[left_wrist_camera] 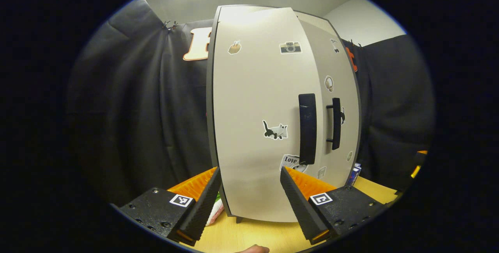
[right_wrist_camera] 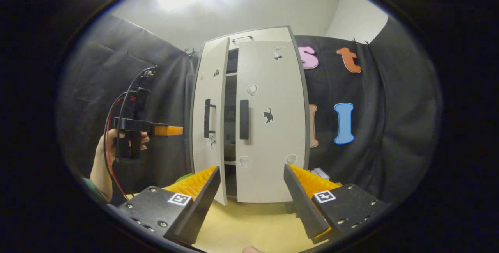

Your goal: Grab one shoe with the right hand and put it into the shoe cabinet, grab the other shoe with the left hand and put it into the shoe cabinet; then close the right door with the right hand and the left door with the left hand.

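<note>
1. Landmark: the shoe cabinet (right_wrist_camera: 249,116), pale-fronted, is seen standing on a yellow wooden table (right_wrist_camera: 249,225) against the black cloth wall.
2. Right door (right_wrist_camera: 271,120): shown flush with the cabinet front in the right gripper view, so closed. Its black vertical handle (right_wrist_camera: 244,119) sits at the door's inner edge.
3. Left door (right_wrist_camera: 208,120): swung out from the cabinet front, with a dark gap seen between it and the right door. Shelf edges are made out inside that gap; the shoes cannot be made out there.
4. Left door handle (left_wrist_camera: 307,128): seen in the left gripper view as a black bar just ahead of the gripper, at the door's free edge.
5. Left gripper (left_wrist_camera: 249,190): fingers are held apart, nothing between them, pointed at the outer face of the left door. Contact with the door cannot be told.
6. The same gripper (right_wrist_camera: 171,130) is also seen in the right gripper view, held by a hand (right_wrist_camera: 111,144) to the left of the cabinet, its tip near the left door's outer face.
7. Right gripper (right_wrist_camera: 251,190): fingers are spread apart, nothing gripped, held back from the cabinet front and level with its lower half.
8. Stickers, including a cat sticker (left_wrist_camera: 275,130), are seen on both doors.
</note>
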`<state>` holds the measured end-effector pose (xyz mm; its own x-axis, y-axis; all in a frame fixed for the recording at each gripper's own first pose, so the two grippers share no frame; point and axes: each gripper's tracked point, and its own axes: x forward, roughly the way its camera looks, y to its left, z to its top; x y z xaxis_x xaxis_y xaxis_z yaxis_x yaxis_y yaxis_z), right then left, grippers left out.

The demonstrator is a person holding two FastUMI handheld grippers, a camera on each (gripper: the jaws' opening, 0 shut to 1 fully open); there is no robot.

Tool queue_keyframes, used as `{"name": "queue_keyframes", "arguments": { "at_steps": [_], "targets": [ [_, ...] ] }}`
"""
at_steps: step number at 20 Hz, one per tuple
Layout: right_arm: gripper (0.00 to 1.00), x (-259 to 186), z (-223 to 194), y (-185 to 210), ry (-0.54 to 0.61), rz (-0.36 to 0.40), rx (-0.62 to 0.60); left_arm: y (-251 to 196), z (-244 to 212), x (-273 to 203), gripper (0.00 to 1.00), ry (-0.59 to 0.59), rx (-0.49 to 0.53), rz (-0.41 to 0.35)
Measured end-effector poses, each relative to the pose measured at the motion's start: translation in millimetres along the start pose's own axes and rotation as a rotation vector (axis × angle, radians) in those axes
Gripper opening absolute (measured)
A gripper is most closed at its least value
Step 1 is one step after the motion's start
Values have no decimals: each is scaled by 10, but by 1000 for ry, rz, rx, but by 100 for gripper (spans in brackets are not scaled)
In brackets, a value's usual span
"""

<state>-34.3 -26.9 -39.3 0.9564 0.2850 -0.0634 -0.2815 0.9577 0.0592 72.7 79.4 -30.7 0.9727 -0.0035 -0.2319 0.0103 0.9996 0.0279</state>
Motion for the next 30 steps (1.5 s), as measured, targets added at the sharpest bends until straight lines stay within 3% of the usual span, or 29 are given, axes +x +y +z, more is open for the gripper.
{"name": "queue_keyframes", "arguments": {
  "at_steps": [6,10,13,14,20,21,24,25,30],
  "targets": [
    [98,20,31,46,-1,-8,-6,29,-70,-258,96,-13,2,32],
    [98,100,25,19,25,-67,-34,46,-21,-413,94,-68,14,66],
    [94,162,34,135,27,-51,-20,37,42,-543,94,-118,26,104],
    [98,164,43,167,24,-45,-22,-9,19,-590,94,-122,19,106],
    [99,164,125,300,-3,-19,-32,-412,48,-897,96,-192,76,83],
    [94,153,141,313,-10,-14,-32,-515,38,-938,94,-191,73,65],
    [98,123,136,321,-24,-15,-39,-714,-44,-1041,93,-184,35,30],
    [98,123,126,313,-23,-19,-41,-753,-66,-1063,96,-190,22,27],
    [99,70,-4,296,0,-6,-31,-918,-329,-1181,94,-196,-9,32]
  ]
}}
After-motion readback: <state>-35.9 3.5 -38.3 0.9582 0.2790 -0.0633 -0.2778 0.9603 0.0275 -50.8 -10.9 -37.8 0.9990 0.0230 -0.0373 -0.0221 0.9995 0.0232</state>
